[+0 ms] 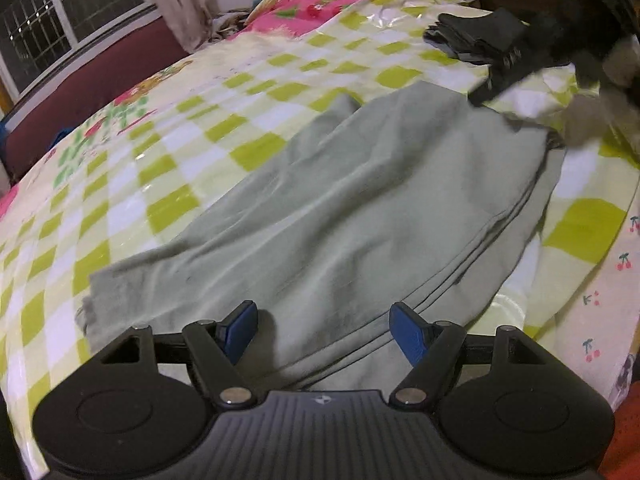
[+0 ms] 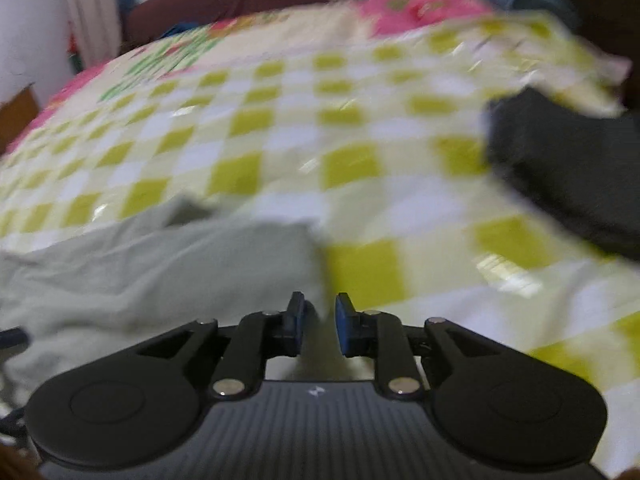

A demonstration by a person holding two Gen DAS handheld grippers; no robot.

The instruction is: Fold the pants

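While the left gripper (image 1: 322, 330) hovers with its jaws spread wide and nothing between them, the green pants (image 1: 340, 208) lie directly beneath and ahead of it, folded lengthwise on the checked bedspread (image 1: 168, 152). Ahead and to the right sits a dark folded garment (image 1: 480, 34) — well apart from the pants.

From the right wrist view, which is blurred, the right gripper (image 2: 319, 322) has its jaws drawn near together with a narrow gap; no cloth is visibly clamped. The pants' edge lies just ahead-left — the dark garment lies far right.
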